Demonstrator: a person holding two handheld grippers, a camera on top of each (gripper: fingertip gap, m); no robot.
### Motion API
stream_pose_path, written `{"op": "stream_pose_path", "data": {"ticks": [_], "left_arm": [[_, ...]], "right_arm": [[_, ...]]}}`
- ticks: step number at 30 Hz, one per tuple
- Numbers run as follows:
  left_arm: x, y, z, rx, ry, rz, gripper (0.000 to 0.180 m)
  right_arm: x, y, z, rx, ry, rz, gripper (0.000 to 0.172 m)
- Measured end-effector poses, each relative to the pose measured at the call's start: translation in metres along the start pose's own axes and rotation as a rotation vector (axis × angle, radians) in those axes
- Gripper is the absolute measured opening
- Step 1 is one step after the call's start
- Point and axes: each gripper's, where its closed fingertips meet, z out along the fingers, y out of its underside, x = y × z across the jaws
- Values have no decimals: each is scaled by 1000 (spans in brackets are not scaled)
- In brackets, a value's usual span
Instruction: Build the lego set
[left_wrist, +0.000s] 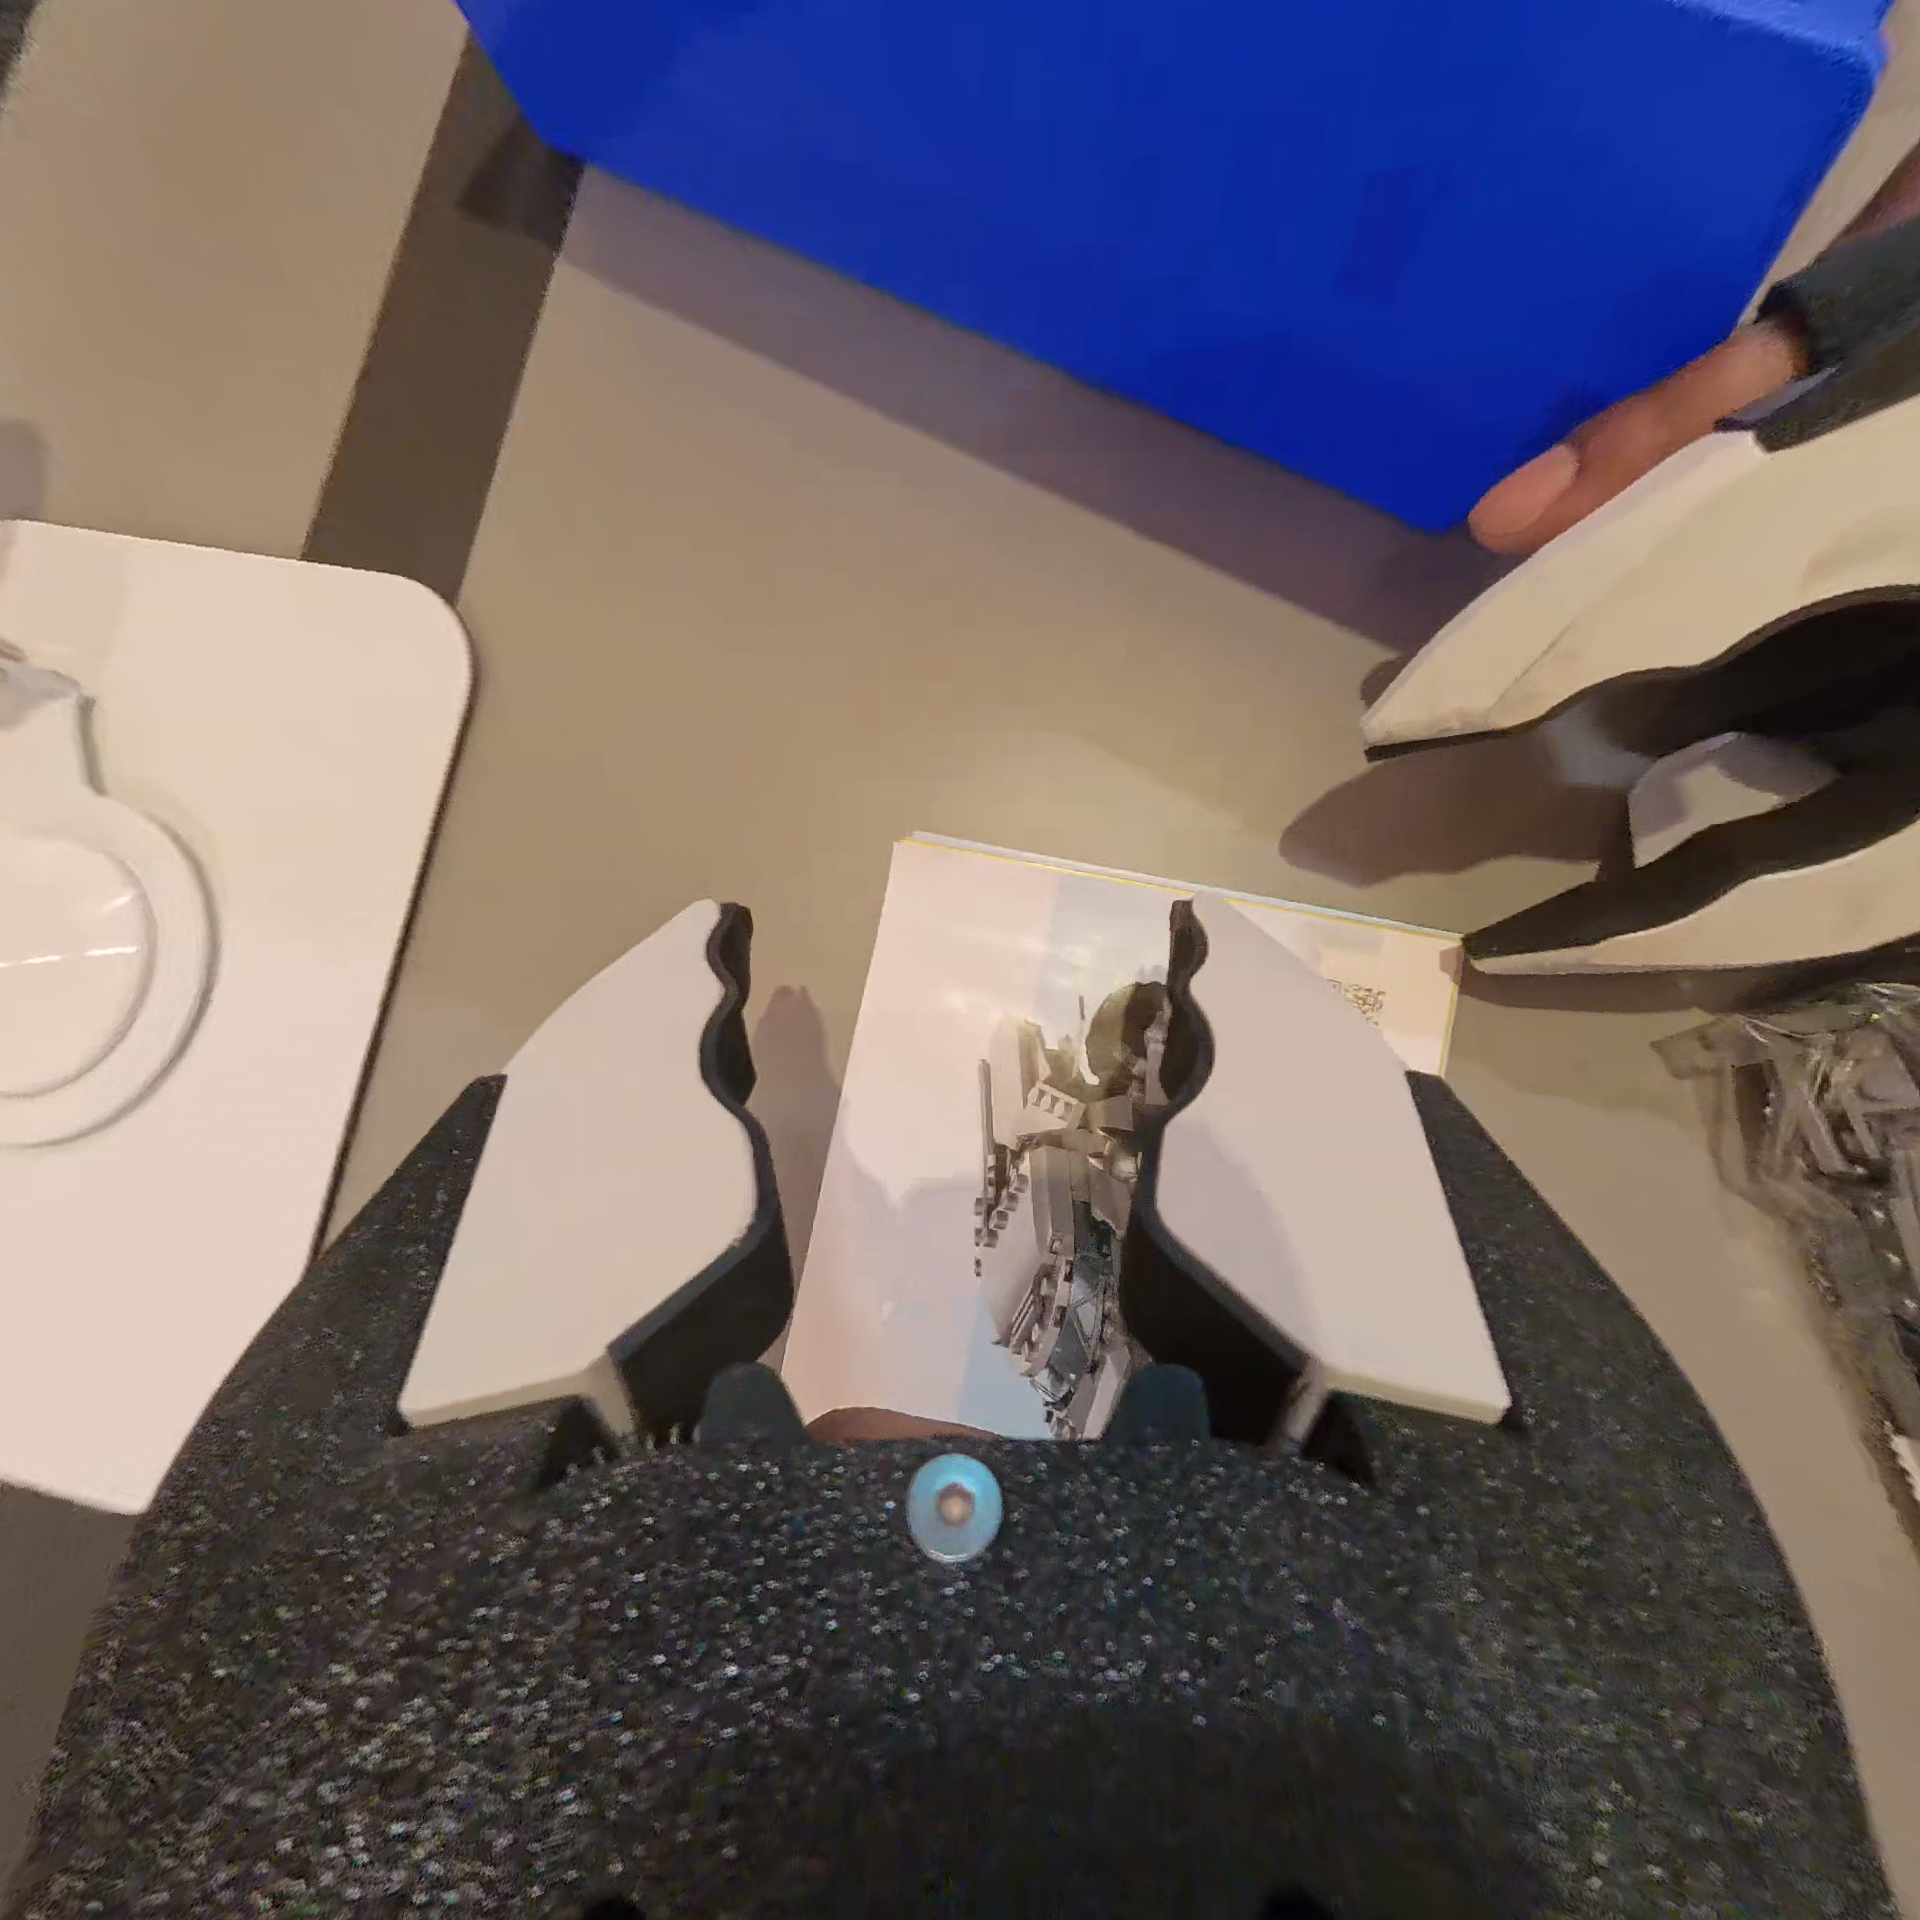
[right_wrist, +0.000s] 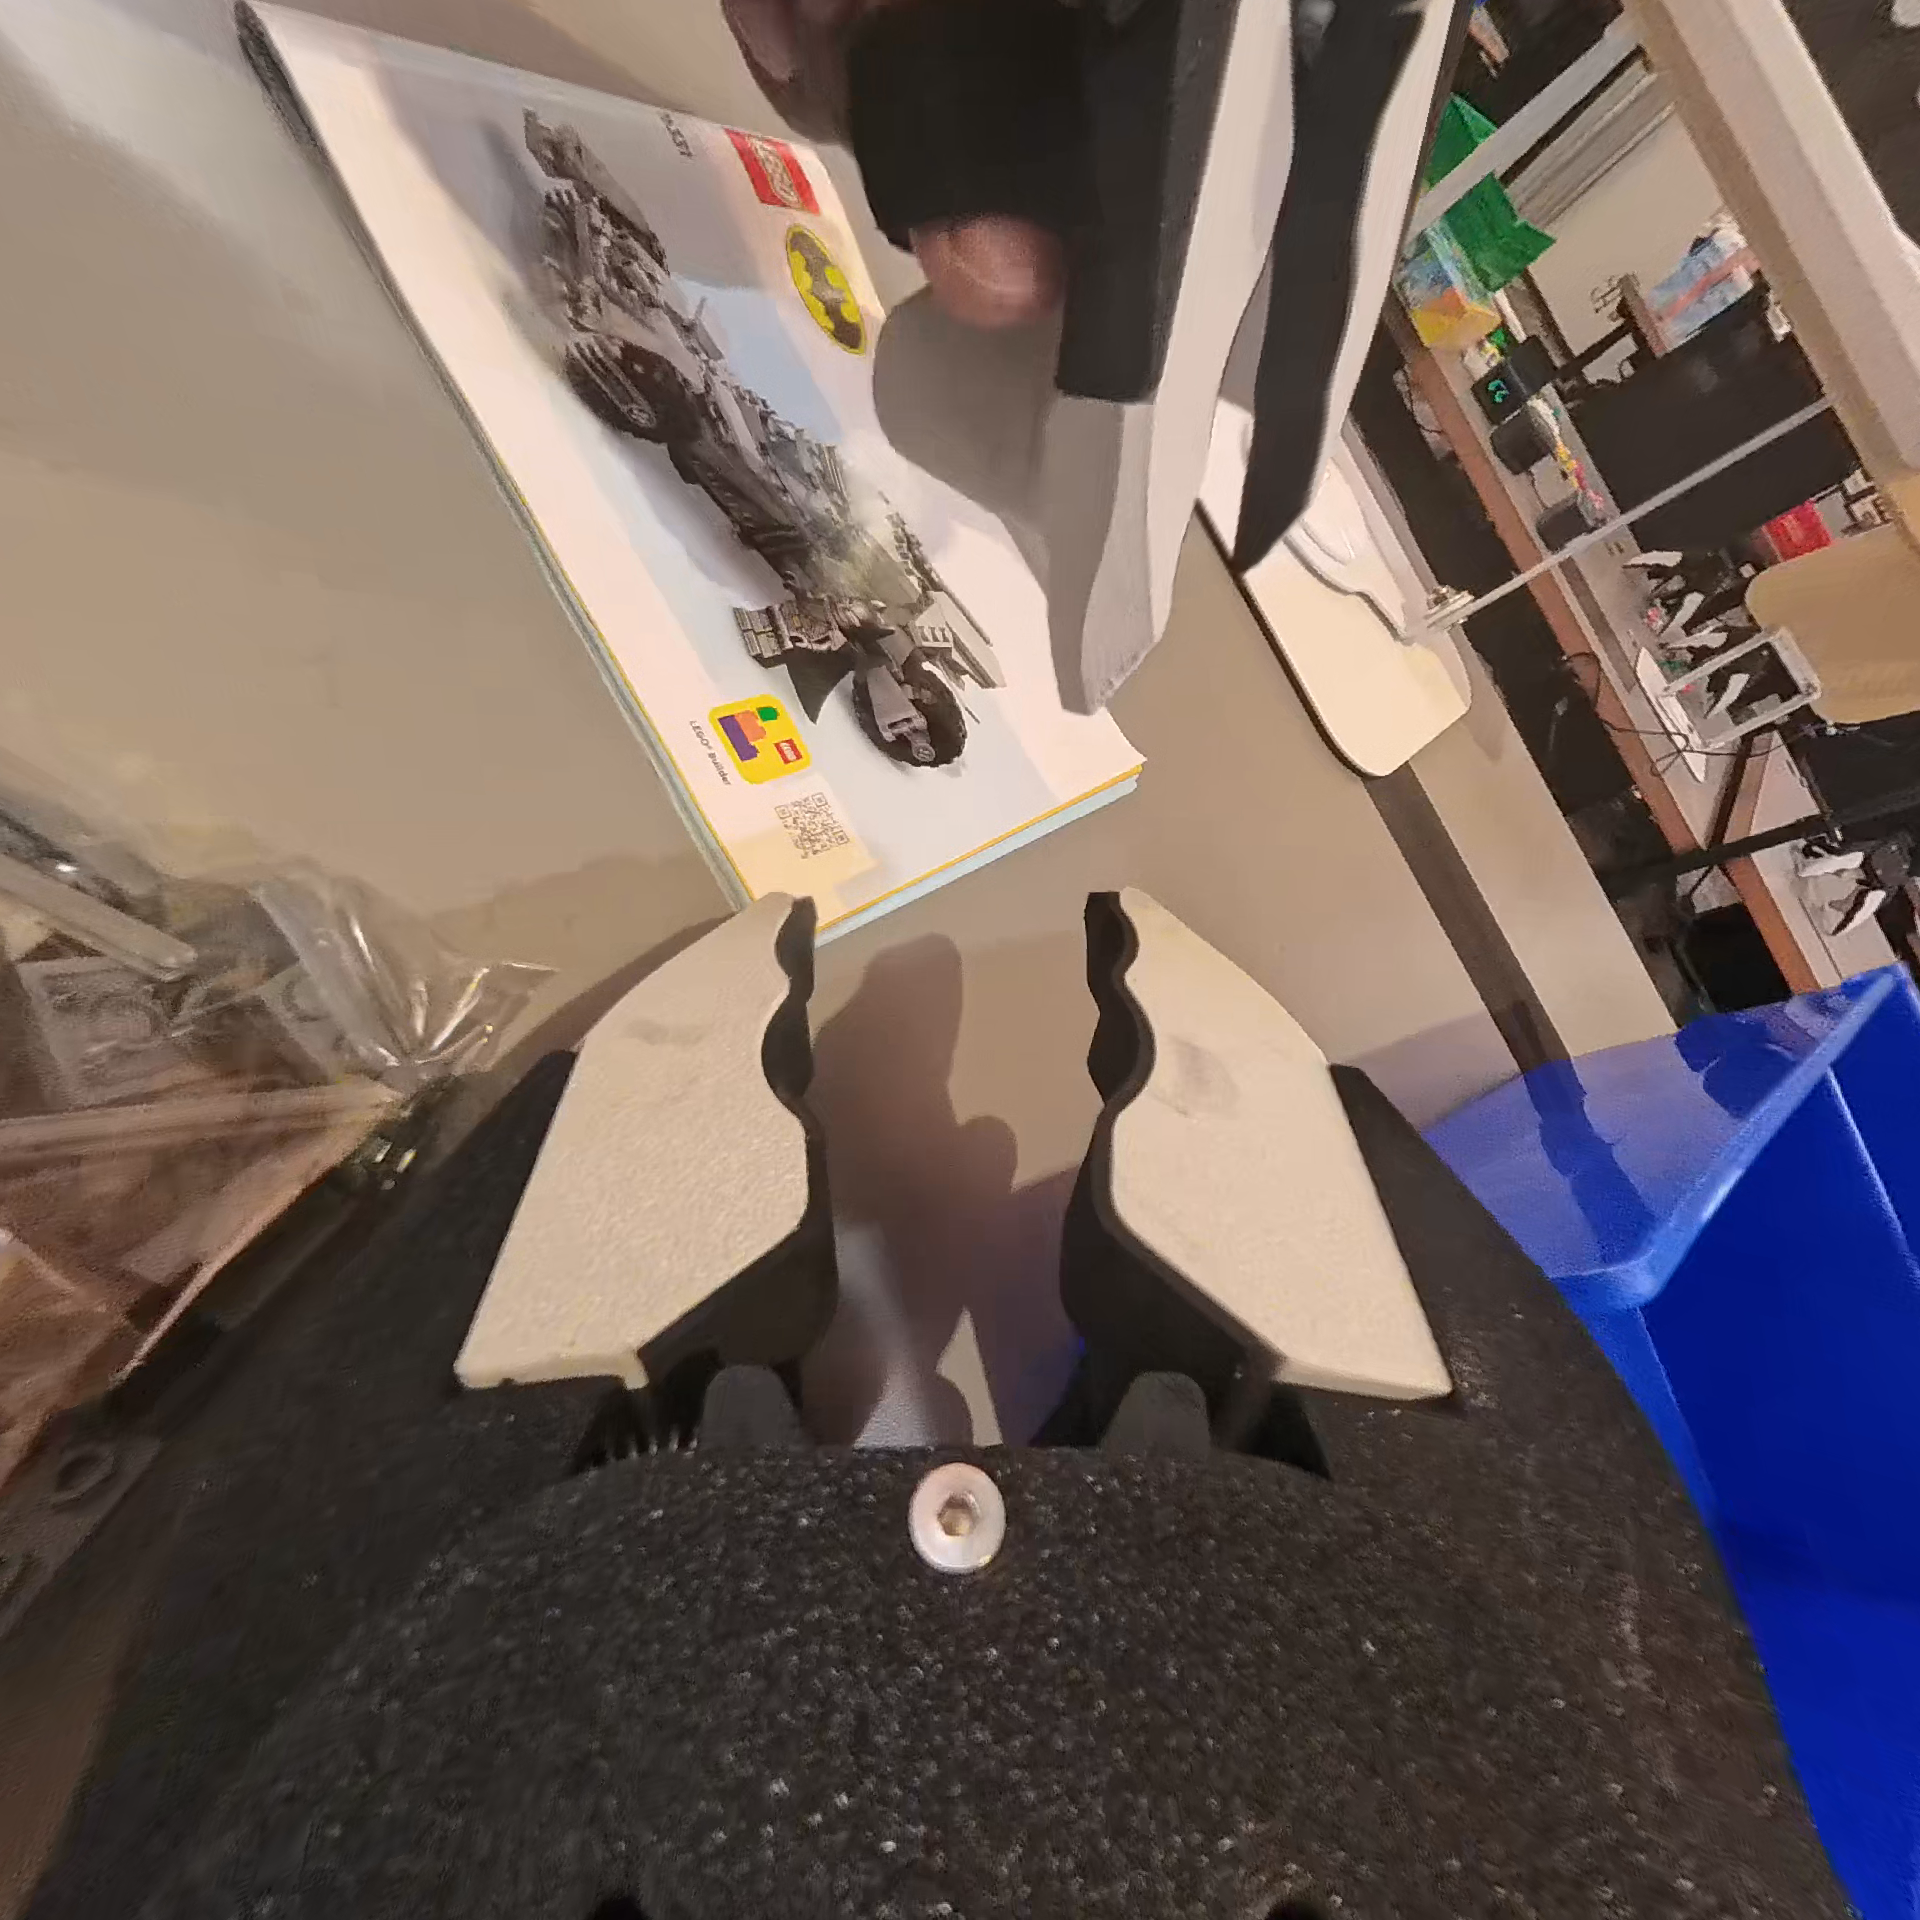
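A building-toy instruction booklet (left_wrist: 935, 1091) with a grey vehicle on its cover lies flat on the beige table (left_wrist: 779, 623). My left gripper (left_wrist: 958, 914) hovers over the booklet with its jaws wide apart and nothing between them. My right gripper (right_wrist: 951, 906) is open and empty, low over the table just off the booklet's near corner (right_wrist: 790, 862). In the left wrist view the right gripper (left_wrist: 1421, 844) comes in from the right, with one fingertip close to the booklet's far right corner. The left gripper (right_wrist: 1174, 623) shows in the right wrist view above the booklet (right_wrist: 644, 540), held by a gloved hand.
A blue bin (left_wrist: 1143, 208) stands beyond the booklet, also in the right wrist view (right_wrist: 1714, 1247). A white board (left_wrist: 260, 831) with a clear object on it lies at the left. Clear plastic bags of grey bricks (left_wrist: 1808, 1143) lie at the right. Shelves and clutter stand past the table edge (right_wrist: 1662, 468).
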Motion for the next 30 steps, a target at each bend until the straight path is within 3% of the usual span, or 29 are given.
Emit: {"op": "stream_pose_path", "data": {"ticks": [9,30], "left_arm": [[4,-8,16,79,75,50,80],[14,5,37,-32,195,36,69]], "right_arm": [[-2,-1,-1,9,-2,-12,50],[-5,-3,-3,22,2,-44,47]]}}
